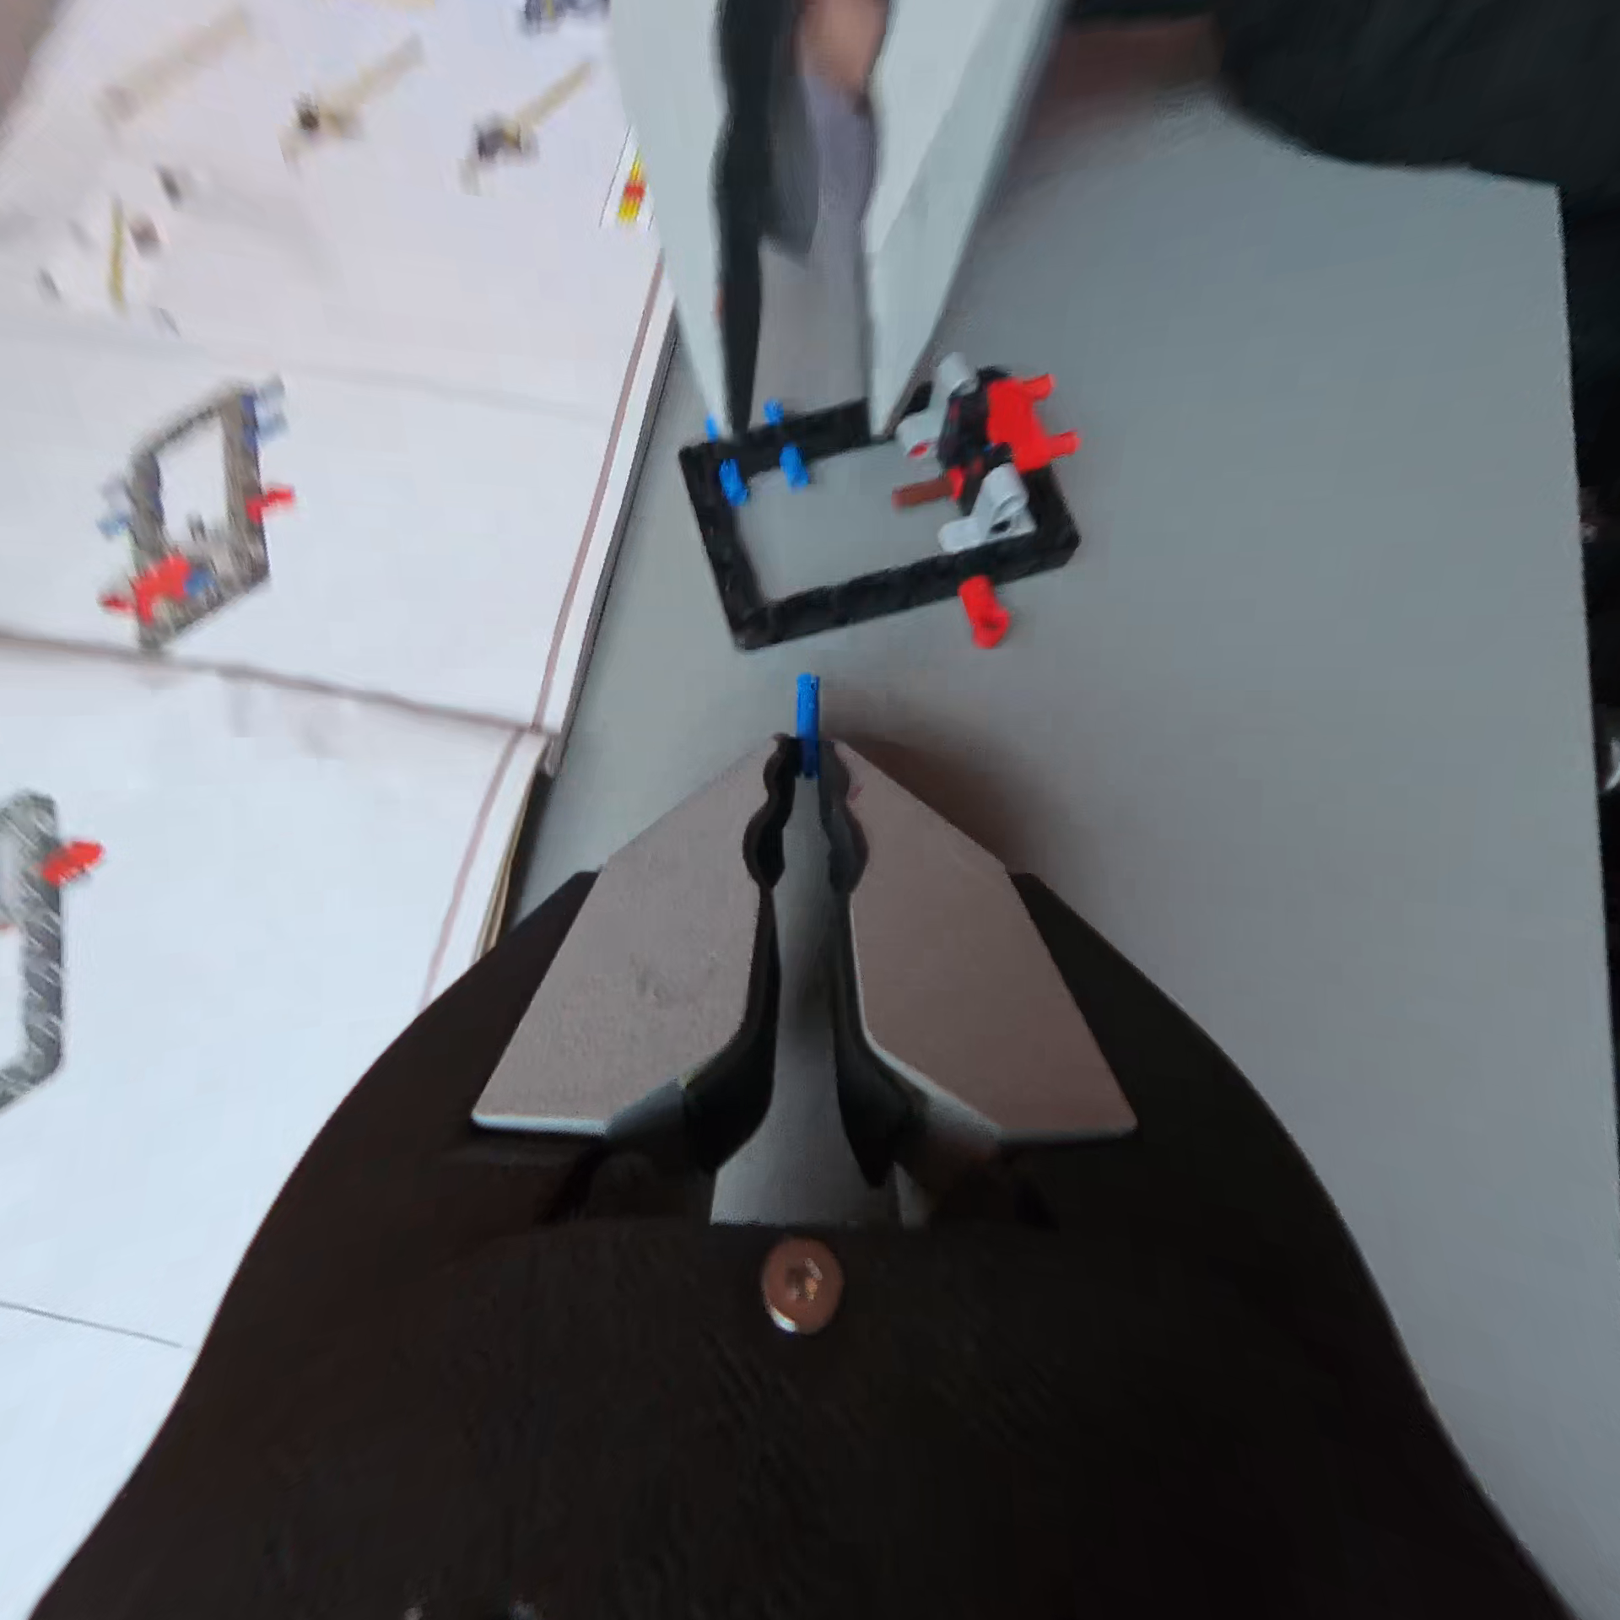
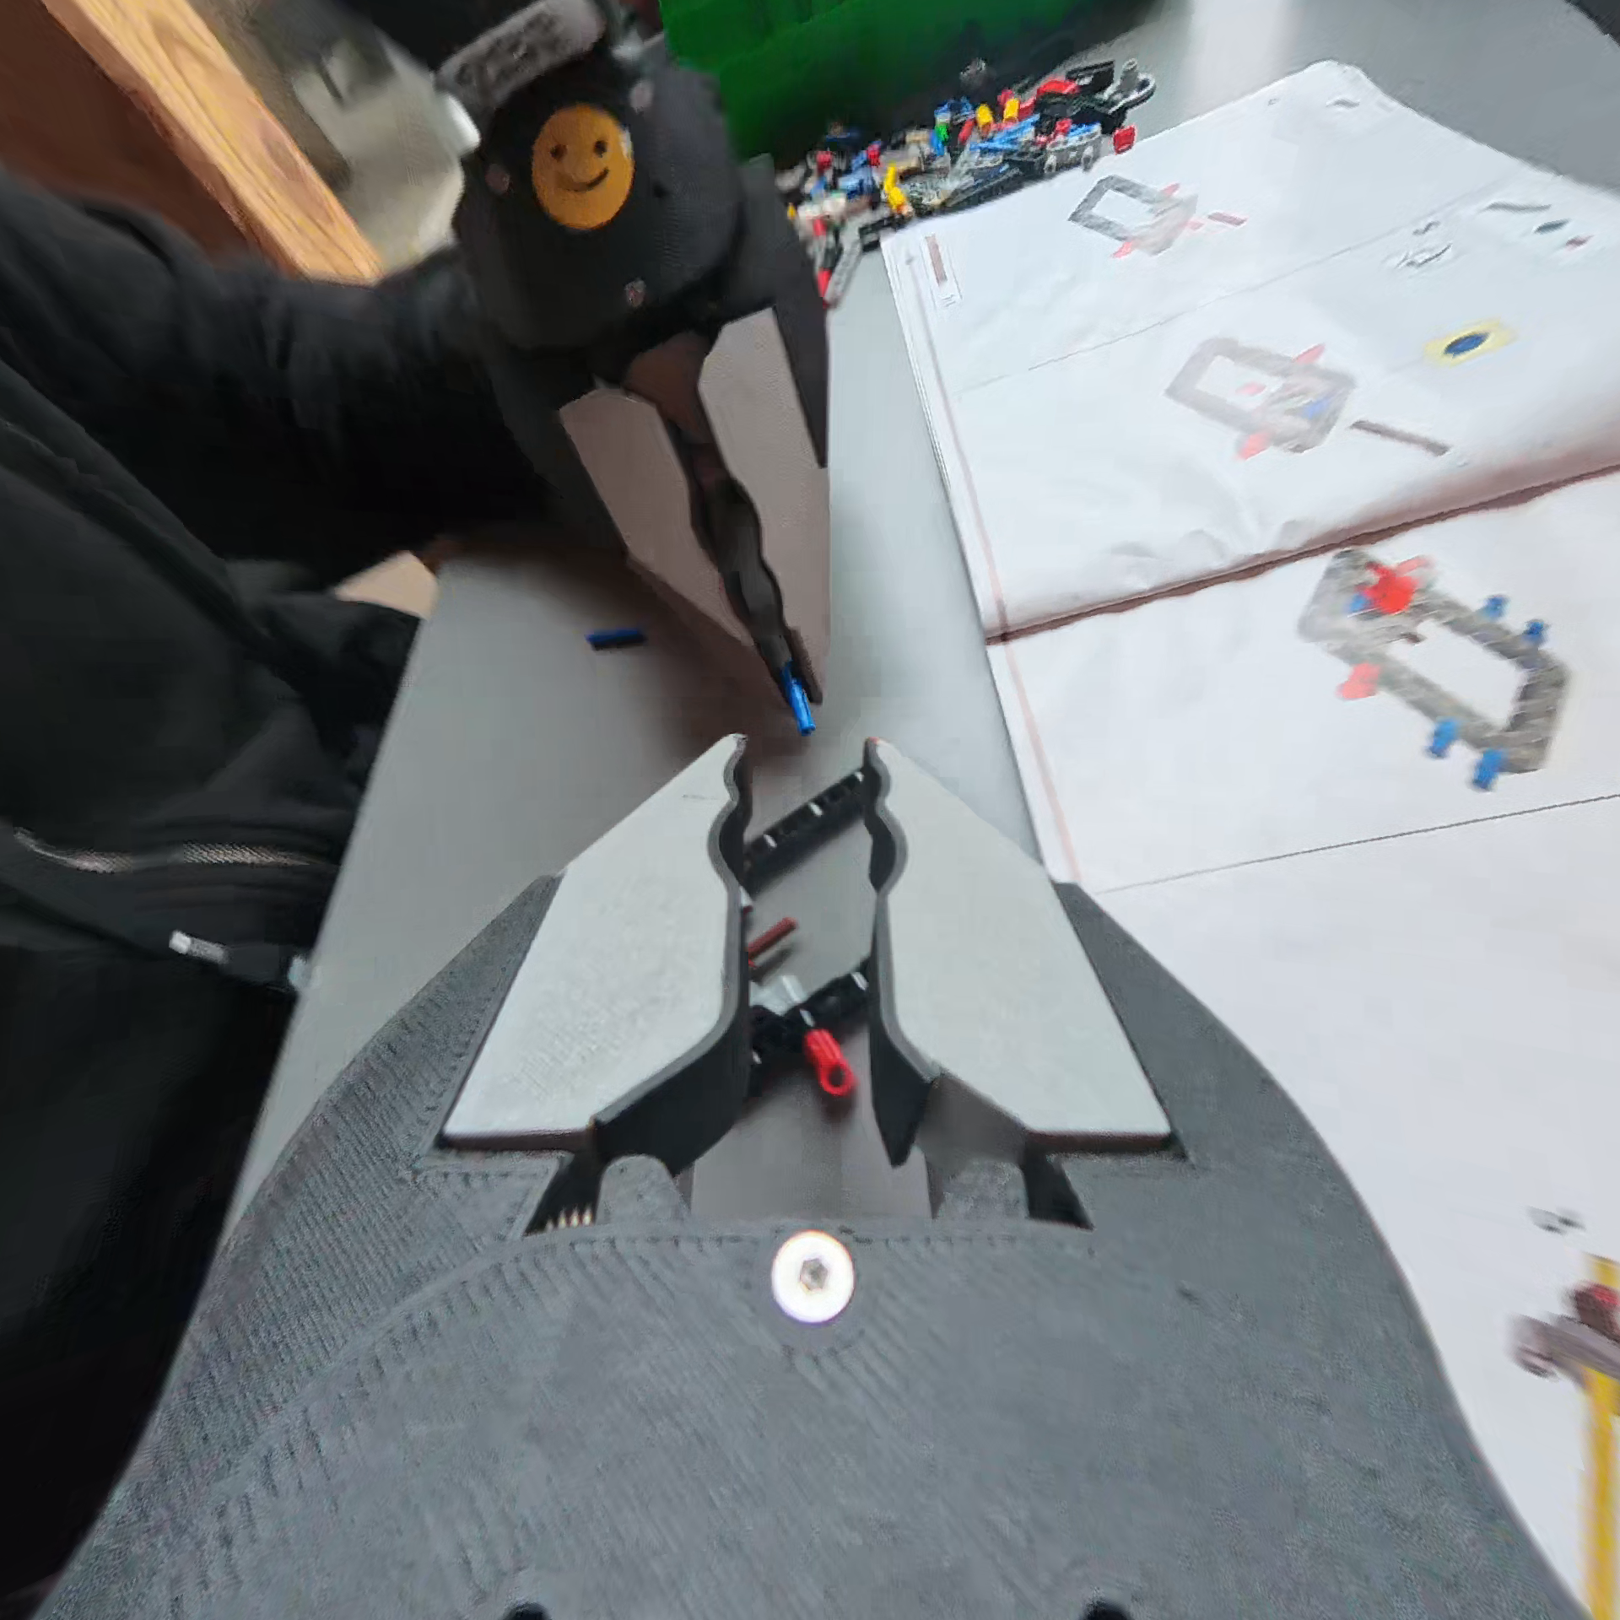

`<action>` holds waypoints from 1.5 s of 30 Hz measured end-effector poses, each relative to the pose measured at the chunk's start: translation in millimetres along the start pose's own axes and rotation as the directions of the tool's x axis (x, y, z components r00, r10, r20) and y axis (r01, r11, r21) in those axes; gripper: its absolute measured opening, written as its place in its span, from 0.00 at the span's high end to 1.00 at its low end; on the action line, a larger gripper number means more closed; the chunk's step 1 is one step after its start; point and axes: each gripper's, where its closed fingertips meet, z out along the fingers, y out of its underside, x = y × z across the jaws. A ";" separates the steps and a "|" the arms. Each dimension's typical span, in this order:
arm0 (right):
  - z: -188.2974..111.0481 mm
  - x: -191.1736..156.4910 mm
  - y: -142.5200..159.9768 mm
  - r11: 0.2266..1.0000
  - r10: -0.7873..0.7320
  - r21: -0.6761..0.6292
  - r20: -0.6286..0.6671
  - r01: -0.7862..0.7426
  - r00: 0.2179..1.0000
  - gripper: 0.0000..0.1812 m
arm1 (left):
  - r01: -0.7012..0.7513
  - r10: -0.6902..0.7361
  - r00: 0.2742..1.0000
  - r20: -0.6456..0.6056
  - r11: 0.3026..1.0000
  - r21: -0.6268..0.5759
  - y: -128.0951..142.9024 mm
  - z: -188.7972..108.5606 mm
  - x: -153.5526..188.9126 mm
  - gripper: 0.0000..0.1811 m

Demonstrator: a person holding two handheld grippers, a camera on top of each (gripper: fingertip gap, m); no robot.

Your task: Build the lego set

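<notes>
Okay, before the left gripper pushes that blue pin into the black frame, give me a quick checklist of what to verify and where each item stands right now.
1. Blue pin clamped in the left gripper: ok, its tip sticks out forward.
2. Pin clear of the black frame: ok, a gap remains.
3. Right gripper steadying the frame: cannot tell; its jaws are open astride the frame.
4. Target hole visible: cannot tell, blurred.
5. Pin in line with the frame's near edge: ok, roughly.
6. Instruction booklet open beside the frame: ok.

Light: soft, even daylight, faint shadows on the table.
Blur: instruction booklet smeared.
Edges: fisheye bending.
</notes>
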 end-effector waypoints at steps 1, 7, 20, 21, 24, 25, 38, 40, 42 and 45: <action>0.5 3.9 5.1 0.996 -0.069 -0.054 -0.034 0.067 0.997 0.88 | 0.049 -0.050 0.998 -0.030 0.999 -0.019 3.8 0.9 -0.1 0.99; 12.0 27.3 28.0 0.851 -0.439 -0.375 -0.119 0.369 0.891 0.89 | 0.128 -0.128 0.990 -0.057 0.992 -0.014 3.9 1.6 -2.5 0.99; 28.0 26.0 34.5 0.746 -0.449 -0.491 0.126 0.449 0.884 0.96 | 0.262 -0.262 0.956 -0.130 0.965 -0.021 -2.7 7.6 1.2 0.99; 27.3 30.3 33.2 0.762 -0.433 -0.496 0.092 0.418 0.897 0.97 | 0.269 -0.270 0.954 -0.133 0.963 -0.023 -2.7 7.5 1.1 0.99; 24.6 33.5 31.8 0.818 -0.413 -0.440 0.001 0.371 0.911 0.97 | 0.270 -0.271 0.955 -0.121 0.963 -0.020 -3.0 7.7 -2.3 0.99; 23.8 32.1 32.8 0.833 -0.401 -0.423 -0.019 0.356 0.916 0.97 | 0.266 -0.267 0.958 -0.106 0.964 -0.017 -3.0 7.5 -5.3 0.99; 22.3 26.6 32.5 0.872 -0.406 -0.349 -0.124 0.343 0.906 0.97 | 0.358 -0.363 0.907 -0.215 0.932 -0.064 -7.3 10.9 -11.5 0.99; 21.8 27.6 30.5 0.873 -0.419 -0.334 -0.137 0.357 0.897 0.97 | 0.364 -0.371 0.898 -0.235 0.928 -0.074 -7.8 11.3 -11.4 0.98; 20.1 29.3 26.6 0.873 -0.436 -0.314 -0.161 0.372 0.886 0.97 | 0.374 -0.378 0.892 -0.248 0.925 -0.067 -8.8 12.0 -12.1 0.99; 19.0 29.7 25.5 0.874 -0.444 -0.301 -0.177 0.381 0.878 0.98 | 0.384 -0.384 0.888 -0.253 0.922 -0.054 -9.6 12.6 -13.0 0.98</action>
